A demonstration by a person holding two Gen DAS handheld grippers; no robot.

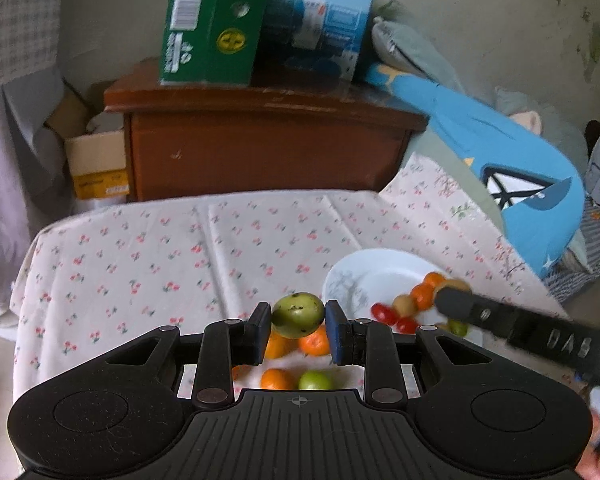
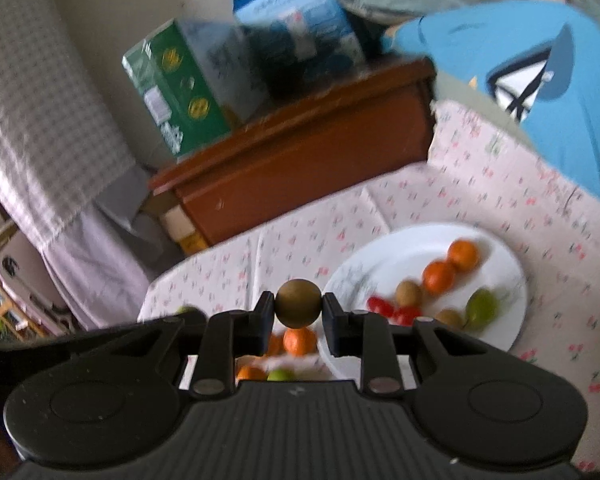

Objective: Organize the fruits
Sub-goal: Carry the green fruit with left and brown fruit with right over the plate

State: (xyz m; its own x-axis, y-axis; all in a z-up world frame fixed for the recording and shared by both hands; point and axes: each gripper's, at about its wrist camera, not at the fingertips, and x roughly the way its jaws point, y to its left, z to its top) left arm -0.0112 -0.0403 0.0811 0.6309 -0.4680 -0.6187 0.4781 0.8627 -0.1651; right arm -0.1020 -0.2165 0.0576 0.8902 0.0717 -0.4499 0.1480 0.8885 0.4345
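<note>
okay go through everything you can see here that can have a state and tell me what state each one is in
Left gripper: shut on a green fruit, held above the table.
Right gripper: shut on a brown fruit, also lifted.
White plate: partly filled with fruit.
Oranges on the cloth: loose, not yet on the plate.
Green box: upright on the cabinet.
Blue box: upright beside it.

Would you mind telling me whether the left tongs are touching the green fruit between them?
Touching. The left wrist view shows the left tongs closed on the green fruit, both pads pressed against its sides with no gap, lifted above the tablecloth.
</note>
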